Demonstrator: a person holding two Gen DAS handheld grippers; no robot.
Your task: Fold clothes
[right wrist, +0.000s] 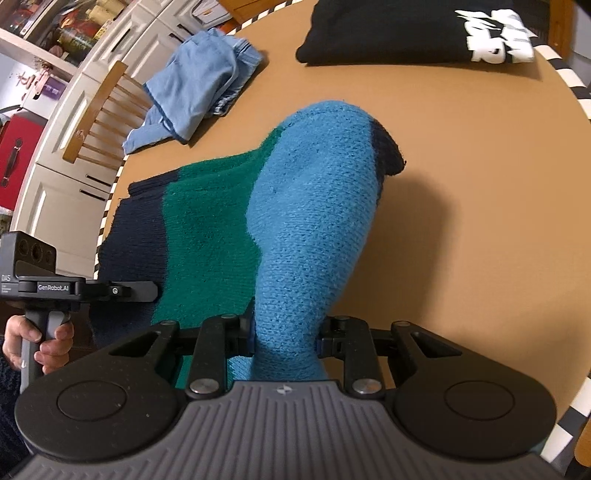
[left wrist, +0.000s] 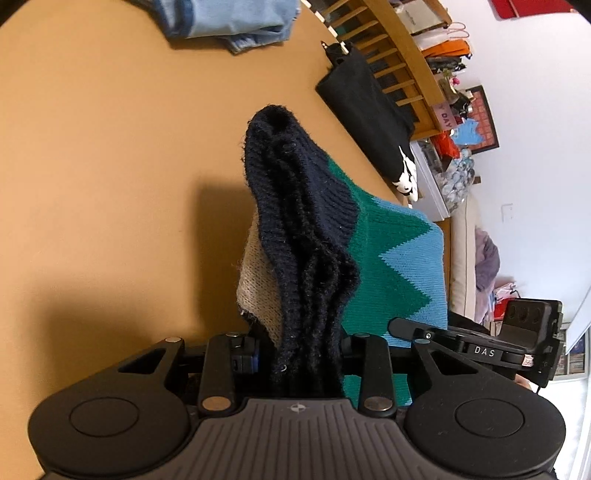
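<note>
A knitted sweater [left wrist: 391, 254] with navy, green and light-blue zigzag bands lies partly on the round tan table [left wrist: 110, 147]. My left gripper [left wrist: 299, 350] is shut on a bunched navy ribbed part that stands up from its jaws. In the right wrist view my right gripper [right wrist: 286, 336] is shut on a light-blue fold of the sweater [right wrist: 314, 206], lifted off the table [right wrist: 461, 240]. The fabric hides both pairs of fingertips. A hand [right wrist: 37, 339] holds the left gripper's handle at the lower left.
Crumpled light-blue jeans [right wrist: 195, 85] lie at the table's far side. A folded black garment [right wrist: 406, 29] with white print lies near the far edge. A wooden chair [right wrist: 99, 114] stands beside the table, with cabinets behind it. A striped trim [right wrist: 576, 85] marks the table's rim.
</note>
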